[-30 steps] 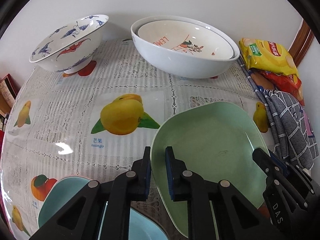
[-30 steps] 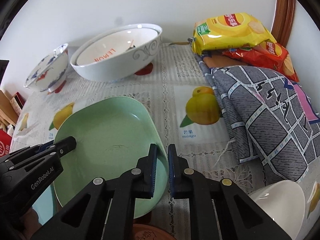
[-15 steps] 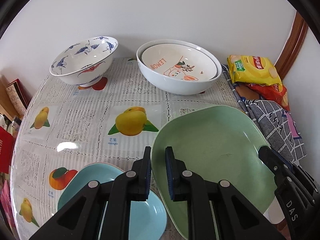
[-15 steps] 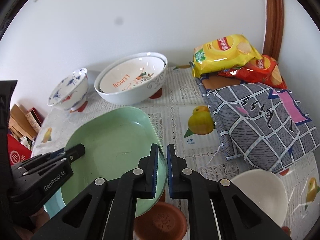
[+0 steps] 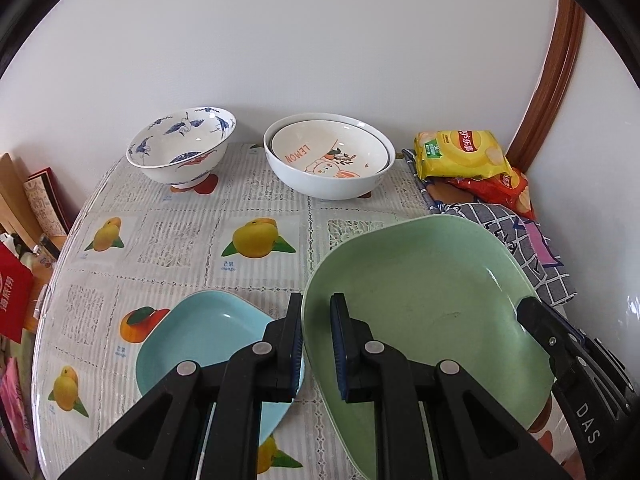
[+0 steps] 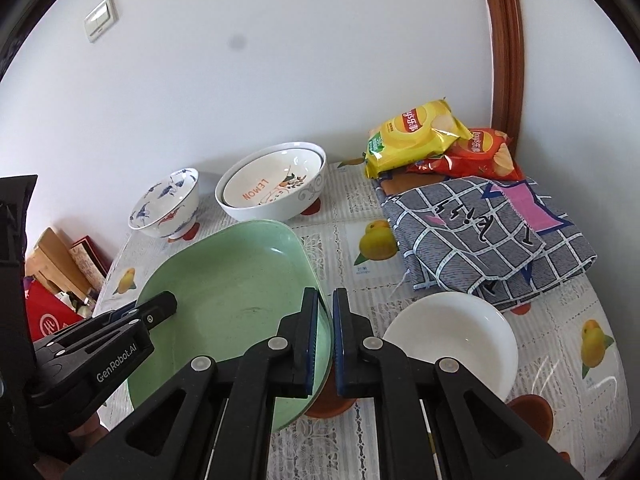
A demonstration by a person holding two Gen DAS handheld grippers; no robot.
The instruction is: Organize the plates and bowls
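Note:
A pale green plate point(image 5: 420, 300) hangs above the table, held at two sides. My left gripper point(image 5: 316, 308) is shut on its left rim, and my right gripper point(image 6: 326, 300) is shut on its right rim point(image 6: 320, 320). In the right wrist view the plate point(image 6: 232, 280) tilts a little, with the left gripper point(image 6: 160, 308) at its far side. Below it a light blue plate point(image 5: 200, 340) lies on the fruit-print tablecloth point(image 5: 160, 240). At the back a blue-patterned bowl point(image 5: 184, 148) stands next to a "LEMON" bowl nested in a larger white bowl point(image 5: 328, 156).
A white plate point(image 6: 448, 332) and two terracotta dishes point(image 6: 532, 412) sit at the front right. A folded checked cloth point(image 6: 480, 232) and two crisp bags point(image 6: 412, 136) fill the back right corner. Books and a red box point(image 5: 16, 292) stand beyond the table's left edge.
Both grippers have risen and drawn back with the green plate between them. The table looks farther off, and the light blue plate has come into view under the left gripper.

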